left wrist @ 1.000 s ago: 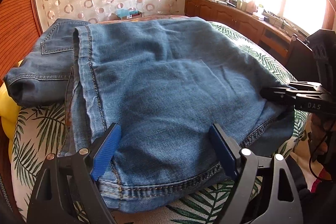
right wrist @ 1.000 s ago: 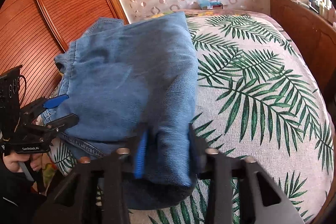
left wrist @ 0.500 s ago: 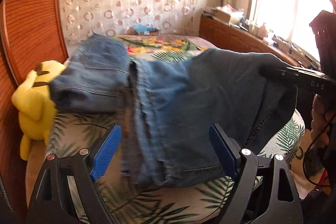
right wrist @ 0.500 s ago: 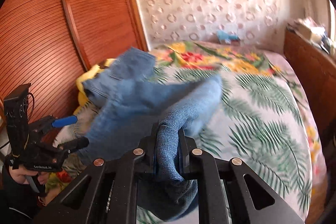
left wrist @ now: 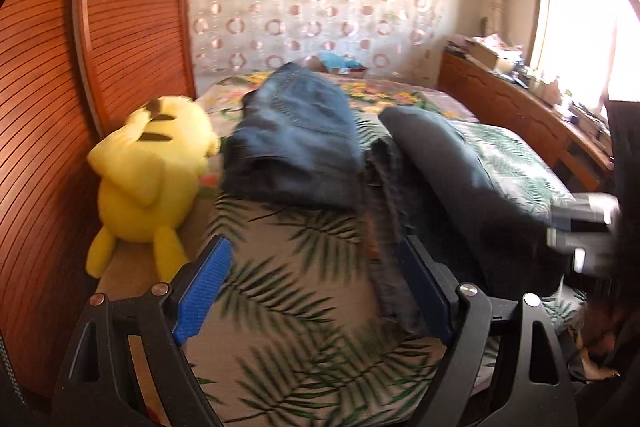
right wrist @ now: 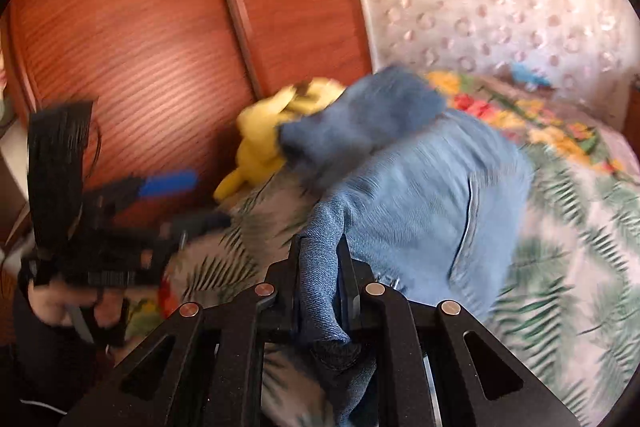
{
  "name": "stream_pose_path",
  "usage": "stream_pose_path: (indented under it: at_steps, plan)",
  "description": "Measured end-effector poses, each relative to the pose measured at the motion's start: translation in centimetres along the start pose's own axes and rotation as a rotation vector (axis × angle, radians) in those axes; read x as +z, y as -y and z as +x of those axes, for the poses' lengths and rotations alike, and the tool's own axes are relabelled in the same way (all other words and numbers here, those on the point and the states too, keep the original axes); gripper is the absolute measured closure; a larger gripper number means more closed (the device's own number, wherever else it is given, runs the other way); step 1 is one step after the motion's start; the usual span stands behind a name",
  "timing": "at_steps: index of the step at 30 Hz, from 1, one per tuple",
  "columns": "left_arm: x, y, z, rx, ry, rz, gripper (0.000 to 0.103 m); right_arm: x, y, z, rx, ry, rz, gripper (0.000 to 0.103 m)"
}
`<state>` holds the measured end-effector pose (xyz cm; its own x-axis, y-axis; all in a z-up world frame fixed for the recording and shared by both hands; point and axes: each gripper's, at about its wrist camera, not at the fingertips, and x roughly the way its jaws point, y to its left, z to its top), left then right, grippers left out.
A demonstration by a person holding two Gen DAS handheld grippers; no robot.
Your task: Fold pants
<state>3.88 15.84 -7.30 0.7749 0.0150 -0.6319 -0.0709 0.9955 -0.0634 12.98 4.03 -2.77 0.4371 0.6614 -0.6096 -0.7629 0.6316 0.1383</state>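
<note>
While the right gripper pinches a bunched fold of the jeans at the near edge of the bed, the step in hand looks like a lift and carry of one end of the pants for another fold. Its jaws have just been closing and now sit clamped on the denim, a twist of cloth standing up between them and a tail hanging below.

From the left wrist view, the left gripper hangs wide open over bare leaf-print bedspread and holds nothing. Its right blue pad sits just beside, perhaps brushing, a dark edge of the jeans; blur hides any contact.

Beyond the open jaws, toward twelve o'clock, the jeans lie partly folded on the bed: a thick stacked part in the middle, and a raised dark length running toward three o'clock, where the right gripper shows as a blur. At ten o'clock a yellow plush toy rests against the wooden wardrobe, close beside the stacked denim. Farther off, a patterned curtain covers the back wall.

The next move likely calls for the open gripper to take the loose edge beside it, so both ends travel together and the fold lands square.
</note>
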Motion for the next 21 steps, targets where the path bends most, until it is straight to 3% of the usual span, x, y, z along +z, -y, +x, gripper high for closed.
stream_pose_path:
  at_steps: [4,7,14,18,21]
  plan:
    - [-0.2,-1.5,0.6,0.014,-0.009,-0.027,0.017,-1.3,-0.5,2.2,-0.005,-0.043,-0.022,0.090]
    - [-0.2,-1.7,0.7,0.015,-0.012,-0.034,0.017,-0.6,-0.2,1.6,-0.020,-0.029,-0.021,0.089]
    - [0.1,-1.0,0.4,-0.002,-0.002,-0.016,0.017,0.0,-0.6,-2.6,-0.018,0.025,-0.003,0.066]
    - [0.6,-0.2,0.5,-0.016,0.004,0.000,0.017,-0.4,0.8,-5.8,-0.011,0.089,0.031,0.064]
    - [1.1,0.7,0.5,-0.029,0.010,0.011,0.017,-0.9,2.0,-7.2,-0.075,0.121,0.029,0.064]
